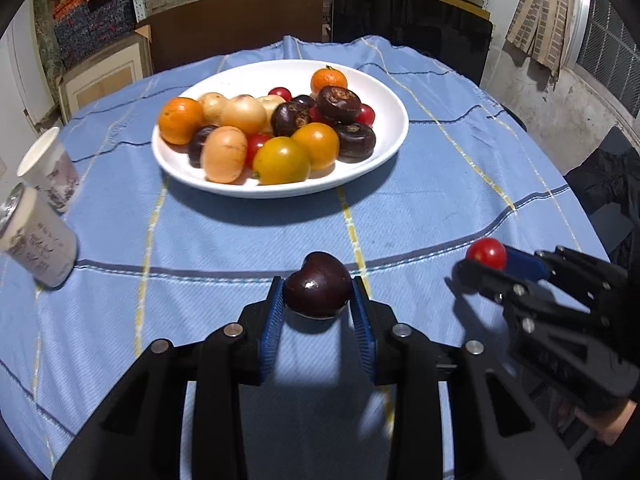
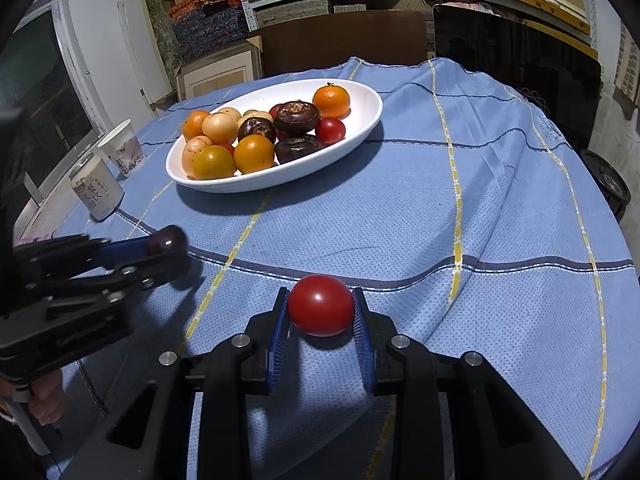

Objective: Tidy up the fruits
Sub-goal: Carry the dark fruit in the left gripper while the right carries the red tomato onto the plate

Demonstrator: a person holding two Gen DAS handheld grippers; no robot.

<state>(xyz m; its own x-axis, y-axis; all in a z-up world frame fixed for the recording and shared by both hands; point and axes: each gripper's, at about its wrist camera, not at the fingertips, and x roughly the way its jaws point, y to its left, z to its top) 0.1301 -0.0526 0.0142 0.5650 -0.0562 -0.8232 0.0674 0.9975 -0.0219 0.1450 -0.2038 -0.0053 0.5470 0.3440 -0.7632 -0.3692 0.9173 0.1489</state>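
Observation:
A white oval plate (image 1: 384, 92) (image 2: 364, 96) holds several fruits: oranges, yellow tomatoes, pale round fruits, dark water chestnuts and red cherry tomatoes. My left gripper (image 1: 318, 300) is shut on a dark purple-brown water chestnut (image 1: 318, 290) just above the blue cloth, in front of the plate. It also shows in the right wrist view (image 2: 166, 240). My right gripper (image 2: 320, 312) is shut on a red cherry tomato (image 2: 320, 304), low over the cloth. In the left wrist view it (image 1: 486, 258) sits at the right with the tomato (image 1: 486, 253).
A blue striped tablecloth (image 1: 240, 232) (image 2: 460, 184) covers the round table. Two white printed paper cups (image 1: 50, 172) (image 1: 38, 240) stand at the left edge, also in the right wrist view (image 2: 122, 150) (image 2: 96, 186). Dark chairs and shelves stand behind the table.

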